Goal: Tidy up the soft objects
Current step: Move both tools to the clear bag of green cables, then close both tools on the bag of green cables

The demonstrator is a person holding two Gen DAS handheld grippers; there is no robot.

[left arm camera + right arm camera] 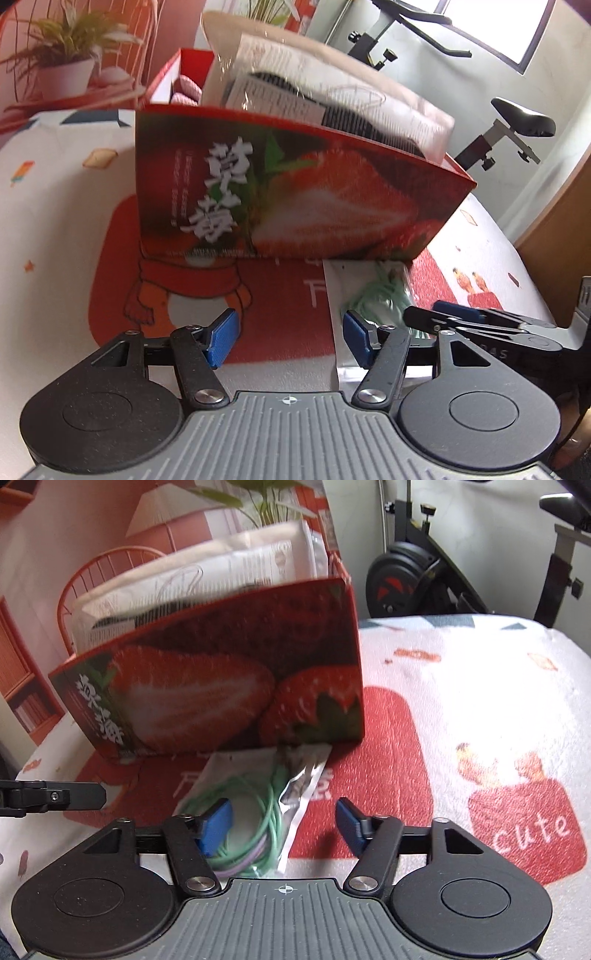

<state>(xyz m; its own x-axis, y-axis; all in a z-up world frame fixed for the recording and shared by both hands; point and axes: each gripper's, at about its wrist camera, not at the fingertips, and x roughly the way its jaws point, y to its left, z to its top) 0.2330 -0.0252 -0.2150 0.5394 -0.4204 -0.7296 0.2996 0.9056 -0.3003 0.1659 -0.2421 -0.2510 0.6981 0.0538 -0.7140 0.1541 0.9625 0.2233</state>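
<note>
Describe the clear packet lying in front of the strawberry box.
The packet is a flat, glossy, clear plastic bag with a white backing, holding coiled green cord and a bit of purple. It lies flat on the red-printed blanket, its far end against the box. The right claw hovers open over it; contact unclear.

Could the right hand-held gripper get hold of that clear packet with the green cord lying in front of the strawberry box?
Probably yes. The right hand-held gripper is open just above the packet, which lies flat on the blanket with nothing on top. The strawberry box stands behind it, out of the way.
</note>
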